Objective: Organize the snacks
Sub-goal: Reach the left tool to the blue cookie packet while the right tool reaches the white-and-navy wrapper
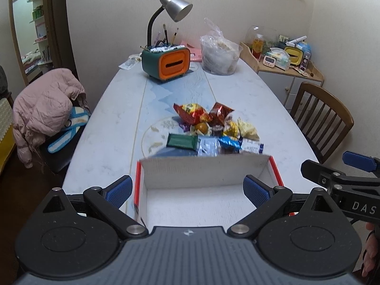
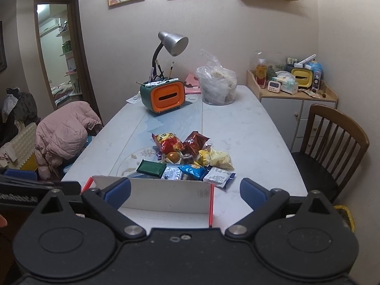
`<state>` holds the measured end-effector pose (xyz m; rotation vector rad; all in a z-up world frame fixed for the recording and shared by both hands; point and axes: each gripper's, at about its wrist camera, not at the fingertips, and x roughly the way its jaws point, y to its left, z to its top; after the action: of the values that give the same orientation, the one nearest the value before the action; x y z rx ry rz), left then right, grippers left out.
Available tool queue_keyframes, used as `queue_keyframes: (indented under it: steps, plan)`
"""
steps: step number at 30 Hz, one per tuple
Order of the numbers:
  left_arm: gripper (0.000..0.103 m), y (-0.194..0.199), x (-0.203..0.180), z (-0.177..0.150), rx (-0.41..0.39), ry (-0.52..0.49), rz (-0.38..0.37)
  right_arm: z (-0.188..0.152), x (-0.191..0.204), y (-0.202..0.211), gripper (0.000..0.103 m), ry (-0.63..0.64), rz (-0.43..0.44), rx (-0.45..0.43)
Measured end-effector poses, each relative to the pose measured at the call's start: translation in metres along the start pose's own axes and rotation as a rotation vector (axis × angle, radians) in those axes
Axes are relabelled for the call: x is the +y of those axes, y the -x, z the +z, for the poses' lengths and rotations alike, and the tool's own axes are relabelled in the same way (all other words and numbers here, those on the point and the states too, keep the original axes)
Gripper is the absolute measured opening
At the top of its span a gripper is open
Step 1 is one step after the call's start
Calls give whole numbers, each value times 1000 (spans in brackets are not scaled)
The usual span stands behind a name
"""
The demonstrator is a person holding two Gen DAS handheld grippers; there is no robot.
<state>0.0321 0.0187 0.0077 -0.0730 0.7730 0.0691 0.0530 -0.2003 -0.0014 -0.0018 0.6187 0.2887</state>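
A pile of snack packets [image 1: 211, 128] lies mid-table: red bags, yellow bags, a green packet [image 1: 181, 141], blue and white packets. It also shows in the right wrist view [image 2: 190, 159]. An open white cardboard box [image 1: 204, 199] with red edges sits at the near edge, just in front of the pile; it shows in the right wrist view too [image 2: 166, 198]. My left gripper [image 1: 188, 191] is open and empty over the box. My right gripper [image 2: 185, 193] is open and empty over the box's right wall; it shows at the left wrist view's right edge [image 1: 342, 173].
A green-and-orange tissue box with pens [image 1: 166, 63], a desk lamp [image 1: 173, 9] and a clear bag-lined tub [image 1: 220, 54] stand at the table's far end. A chair with a pink jacket [image 1: 47, 109] is left, a wooden chair [image 1: 325, 118] right, a cluttered cabinet [image 1: 285, 64] far right.
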Motion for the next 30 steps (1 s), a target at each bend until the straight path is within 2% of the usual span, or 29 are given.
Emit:
queue_keyframes:
  steps: [8,15,20,25,30]
  plan:
    - [100,-10,4,63,-12,-58,11,50,-32,-32,96,-2,60,45]
    - [100,-43,6,118,37,-54,-7,106,-58,-71,97,15,76,81]
    - [100,-79,-2,145,94,-44,-33,134,-79,-110,96,-14,82,151]
    - [100,-124,-17,159,184,-36,-97,139,-97,-158,93,-24,89,243]
    - [100,-177,-39,164,299,-50,-141,117,-107,-210,90,89,142,380]
